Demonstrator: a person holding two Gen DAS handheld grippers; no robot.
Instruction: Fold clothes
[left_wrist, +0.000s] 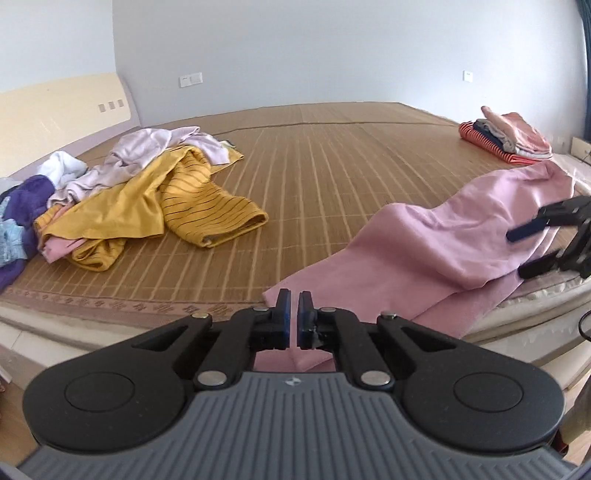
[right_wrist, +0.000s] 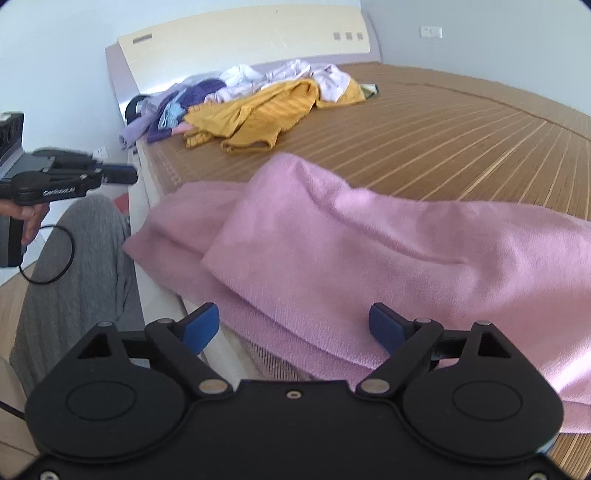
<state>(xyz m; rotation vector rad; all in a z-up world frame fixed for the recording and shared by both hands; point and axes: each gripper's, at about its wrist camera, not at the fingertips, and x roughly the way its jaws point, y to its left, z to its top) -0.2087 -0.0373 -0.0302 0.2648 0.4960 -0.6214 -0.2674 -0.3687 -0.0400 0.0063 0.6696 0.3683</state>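
Observation:
A pink garment (left_wrist: 443, 236) (right_wrist: 369, 251) lies loosely folded along the near edge of the bed, one layer over another. In the left wrist view my left gripper (left_wrist: 294, 306) is shut, with nothing seen between its blue pads, just short of the garment's near corner. The right wrist view shows the left gripper (right_wrist: 123, 173) off the bed's side, clear of the cloth. My right gripper (right_wrist: 293, 317) is open, hovering over the garment's lower edge without touching it. From the left wrist view the right gripper (left_wrist: 528, 251) hangs open above the garment's right end.
A bamboo mat (left_wrist: 314, 155) (right_wrist: 461, 140) covers the bed. A pile of unfolded clothes (left_wrist: 129, 192) (right_wrist: 258, 103), yellow on top, lies by the headboard (right_wrist: 240, 37). A folded stack (left_wrist: 506, 136) sits at the far right corner. A grey-trousered leg (right_wrist: 81, 266) stands beside the bed.

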